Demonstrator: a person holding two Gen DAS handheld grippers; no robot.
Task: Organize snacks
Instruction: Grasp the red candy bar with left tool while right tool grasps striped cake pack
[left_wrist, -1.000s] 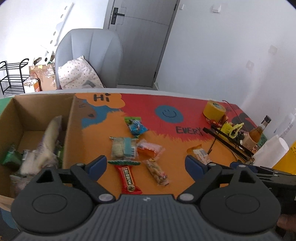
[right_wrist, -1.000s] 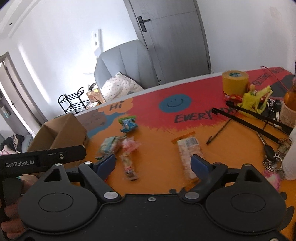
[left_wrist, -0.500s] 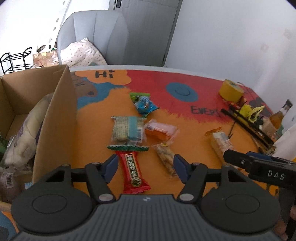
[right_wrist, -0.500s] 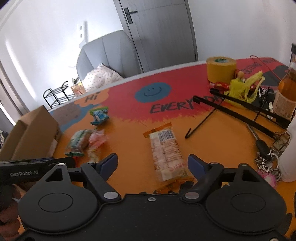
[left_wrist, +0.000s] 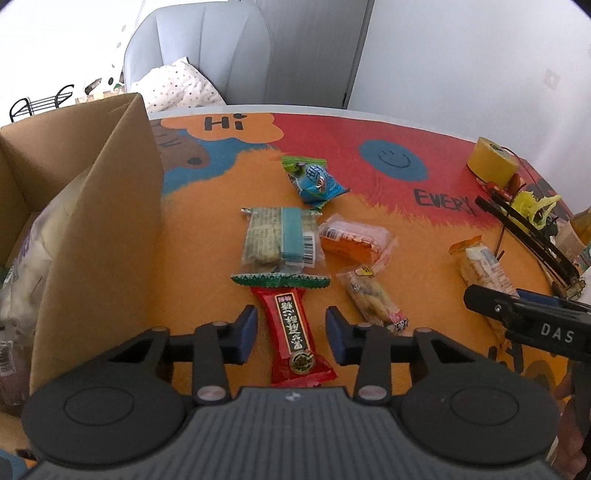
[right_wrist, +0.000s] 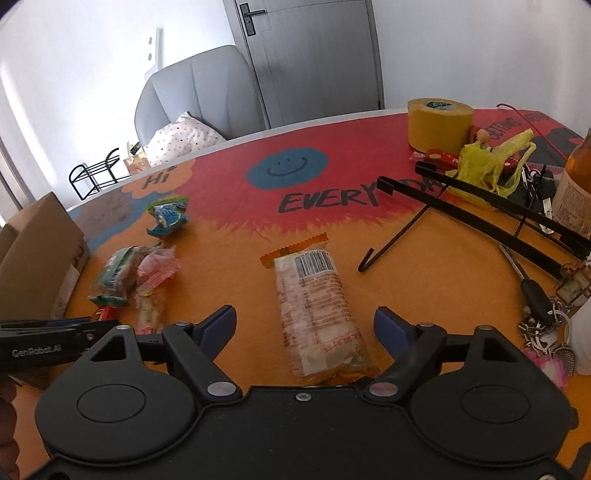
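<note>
**Both grippers low over loose snack packets**

Left gripper (left_wrist: 291, 329): blue-padded jaws have just been closing, now narrow, straddling the red snack bar (left_wrist: 295, 334). The pads stand just beside the wrapper on either side; a sliver of counter shows between pad and packet, so no grip. The bar is a long glossy foil packet, with a green serrated end seal at the far end and a black label strip down its middle.

Right gripper (right_wrist: 306, 326): jaws have just been closing slightly, yet are wide apart, with the clear rice cracker pack (right_wrist: 316, 306) between them and untouched. The pack is oblong crinkled film, orange zigzag seals, barcode facing up.

Other packets lie flat on the painted counter (left_wrist: 207, 258): a green-and-teal square pack (left_wrist: 279, 236), a pink-orange pack (left_wrist: 352, 238), a small clear nut pack (left_wrist: 373, 299), a blue crumpled pouch (left_wrist: 314, 181).

Cardboard box (left_wrist: 103, 229) stands left of the bar, matte brown, holding pale bagged items.
</note>
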